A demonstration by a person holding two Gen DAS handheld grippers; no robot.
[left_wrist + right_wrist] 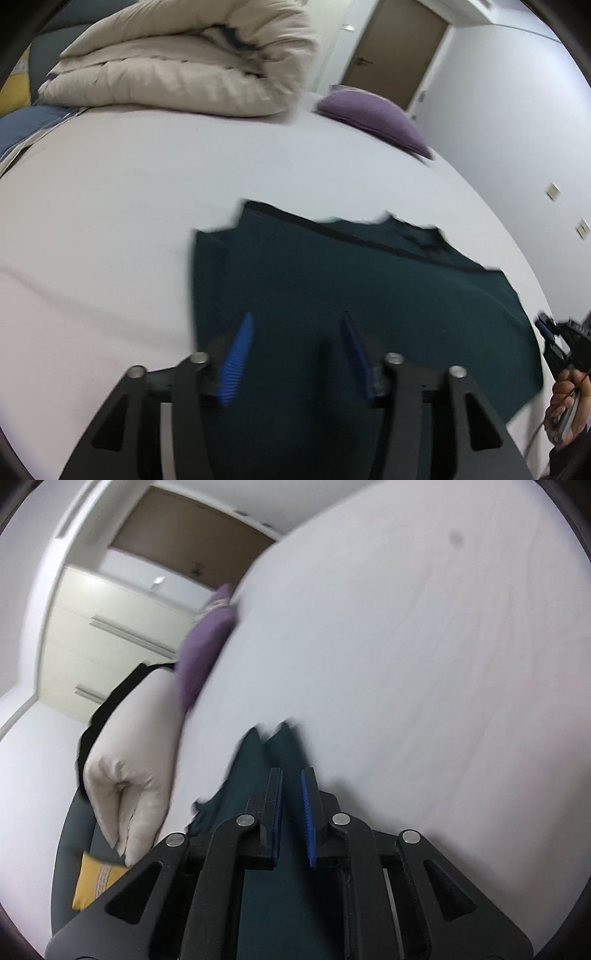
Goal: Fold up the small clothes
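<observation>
Lying spread on the white bed [110, 206], the dark green garment [369, 295] sits below both tools. The left claw [297, 321] hangs over its near edge with fingers wide apart, gripping nothing. The right claw [291, 775] has its fingers drawn near together, a narrow gap showing, above the cloth. A folded cream duvet [177, 62] and purple cushion [373, 114] rest farther back.

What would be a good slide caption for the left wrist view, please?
Open left tongs hover over a dark green garment spread on a white bed.
</observation>
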